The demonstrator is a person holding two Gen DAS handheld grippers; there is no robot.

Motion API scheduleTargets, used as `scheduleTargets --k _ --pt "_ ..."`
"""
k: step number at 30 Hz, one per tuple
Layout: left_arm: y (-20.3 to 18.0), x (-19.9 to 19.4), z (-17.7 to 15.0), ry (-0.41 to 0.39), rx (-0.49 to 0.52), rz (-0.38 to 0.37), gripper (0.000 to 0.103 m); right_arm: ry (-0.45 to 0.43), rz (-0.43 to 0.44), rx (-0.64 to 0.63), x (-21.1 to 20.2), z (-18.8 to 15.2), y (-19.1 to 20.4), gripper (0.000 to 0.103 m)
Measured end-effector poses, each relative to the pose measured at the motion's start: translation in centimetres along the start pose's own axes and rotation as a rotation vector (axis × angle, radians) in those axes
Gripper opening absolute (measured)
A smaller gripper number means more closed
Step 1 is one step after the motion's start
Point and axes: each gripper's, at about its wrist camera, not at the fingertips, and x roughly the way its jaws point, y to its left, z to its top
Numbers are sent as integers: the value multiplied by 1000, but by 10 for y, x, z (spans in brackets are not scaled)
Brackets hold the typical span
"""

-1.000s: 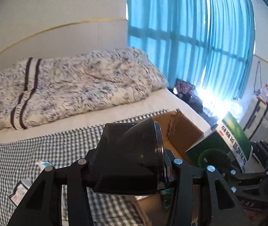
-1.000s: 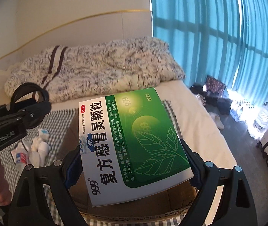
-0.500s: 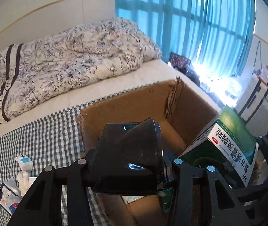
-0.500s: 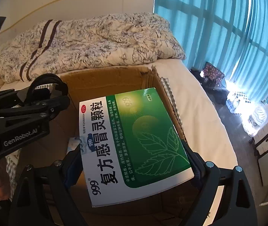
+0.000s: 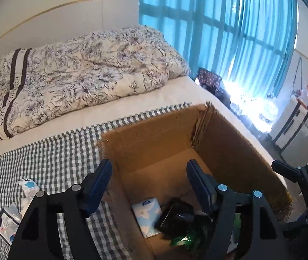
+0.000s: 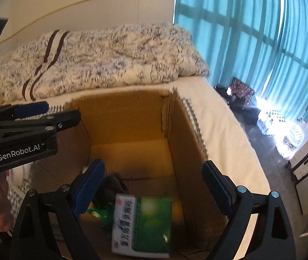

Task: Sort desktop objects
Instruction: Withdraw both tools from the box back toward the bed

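Jaws on both grippers, left [image 5: 149, 186] & right [image 6: 154, 186], are gaping empty over cardboard box [image 6: 188, 151]; green medicine box [image 6: 143, 225] is lying inside w/ black object [image 5: 175, 218].

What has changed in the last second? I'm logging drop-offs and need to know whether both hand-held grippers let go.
Both let go. The left hand-held gripper released its black object, and the right hand-held gripper released the green medicine box; both items now lie inside the cardboard box, and both jaws stand open. The tissue pack in the box and the packets on the checked cloth stayed put.
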Motion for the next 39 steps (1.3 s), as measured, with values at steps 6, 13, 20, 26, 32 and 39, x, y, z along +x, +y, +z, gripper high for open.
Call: scheduleTargets --k 6,13,20,26,32,39 --pt "19 -31 7 -61 -32 22 74 -81 0 29 -27 14 7 91" --pt "40 -71 6 -123 -52 63 74 -147 28 54 -54 24 25 91" --pt "68 -107 -9 -166 -78 114 81 -179 80 52 -72 27 54 95" --pt "97 -135 -24 -192 -114 165 84 -208 126 24 -87 25 86 95" --pt "126 -172 -40 -235 -158 213 87 -245 173 -2 -107 22 116 99" --pt "159 -212 -55 -287 -204 289 97 -282 234 -29 -125 25 150 103"
